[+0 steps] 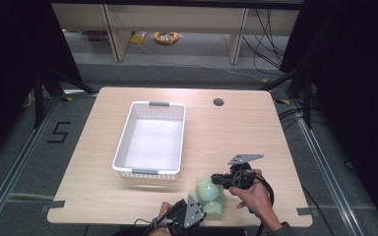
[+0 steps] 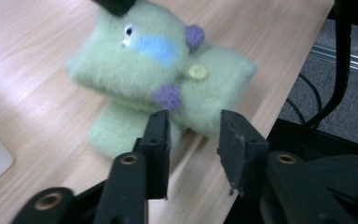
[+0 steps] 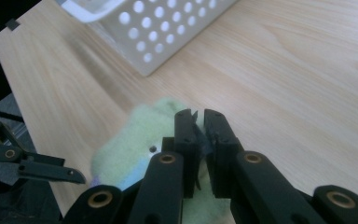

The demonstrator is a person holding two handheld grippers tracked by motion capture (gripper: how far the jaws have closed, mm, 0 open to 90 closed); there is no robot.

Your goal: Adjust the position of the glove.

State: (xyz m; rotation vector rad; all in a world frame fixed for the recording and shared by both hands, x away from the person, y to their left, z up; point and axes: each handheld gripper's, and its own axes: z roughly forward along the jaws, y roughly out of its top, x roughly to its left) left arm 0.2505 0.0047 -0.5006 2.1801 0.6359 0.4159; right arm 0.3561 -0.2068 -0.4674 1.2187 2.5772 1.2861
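— Right, nearest the tabletop's front edge, what have you got?

— Left claw (image 1: 193,209), at the bottom of the high view, held in a hand. Its jaws stand apart, released, with bare wood between them in the left gripper view; the green plush toy (image 2: 161,74) lies just past their tips. I cannot tell whether one tip brushes the fur.

— And the toy itself?

— Lying on the tabletop (image 1: 236,132) near the front edge, between the two claws. Pale green and fluffy, with a blue patch, purple knobs and a yellow-green button (image 2: 197,71).

— The other side?

— Right claw (image 1: 218,179) comes in from the right, a hand (image 1: 256,196) around its body and a grey three-cornered plate on top. In the right gripper view its jaws are clenched nearly together at the top of the plush; something thin and dark sits between them, but whether they pinch the fur is too blurred to say.

— Farther back?

— White perforated basket (image 1: 123,147), standing well apart from the toy, toward the middle-left. Beyond it, a round hole (image 1: 218,102) in the tabletop near the far edge.
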